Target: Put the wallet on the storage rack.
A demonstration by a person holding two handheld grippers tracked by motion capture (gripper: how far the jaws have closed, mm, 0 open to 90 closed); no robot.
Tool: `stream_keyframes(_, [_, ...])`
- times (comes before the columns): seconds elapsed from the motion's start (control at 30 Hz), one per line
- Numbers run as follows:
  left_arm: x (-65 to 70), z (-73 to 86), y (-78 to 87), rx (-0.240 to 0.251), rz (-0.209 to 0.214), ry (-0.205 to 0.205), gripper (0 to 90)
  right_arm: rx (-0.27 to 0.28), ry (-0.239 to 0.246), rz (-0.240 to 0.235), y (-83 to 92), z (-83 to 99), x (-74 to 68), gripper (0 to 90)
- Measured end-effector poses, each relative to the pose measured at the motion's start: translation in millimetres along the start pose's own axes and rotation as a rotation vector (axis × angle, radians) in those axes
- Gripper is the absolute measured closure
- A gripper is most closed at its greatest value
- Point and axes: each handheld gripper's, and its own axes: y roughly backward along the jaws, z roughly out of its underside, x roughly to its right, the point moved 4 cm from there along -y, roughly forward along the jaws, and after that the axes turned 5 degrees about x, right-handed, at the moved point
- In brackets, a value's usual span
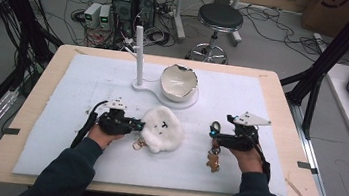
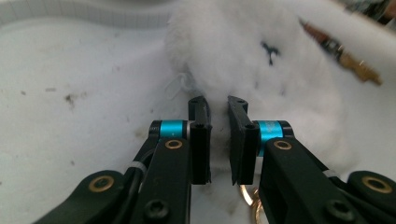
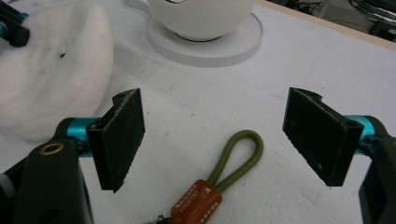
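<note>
High view: white fluffy plush keychain lies just in front of the white ceramic bowl. Left tongs nearly closed, pinching its fur edge; thin grip may slip. Right tongs gape wide over the olive cord loop; closing crooked could miss it.

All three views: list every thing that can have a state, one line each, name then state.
Left gripper: jaws nearly shut, tips at the edge of the white plush toy.
Right gripper: open wide, holding nothing.
White plush toy: lying flat on the mat.
Olive loop keychain: lying on the mat between the right gripper's open jaws, not gripped.
White bowl: upright on its stand, rim chipped.
</note>
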Motion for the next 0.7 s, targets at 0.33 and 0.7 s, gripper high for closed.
stream_keyframes(0.33, [7.5, -21.1, 19.7, 0.262, 0.015, 0.032, 82.1, -0.016, -0.011, -0.203, -32.0, -7.4, -41.1, 21.3])
stream_keyframes(0.7, [23.9, -30.2, 22.0, 0.348, 0.096, -0.034, 82.2, -0.119, -0.048, -0.337, -79.7, -4.5, -67.3, 22.4])
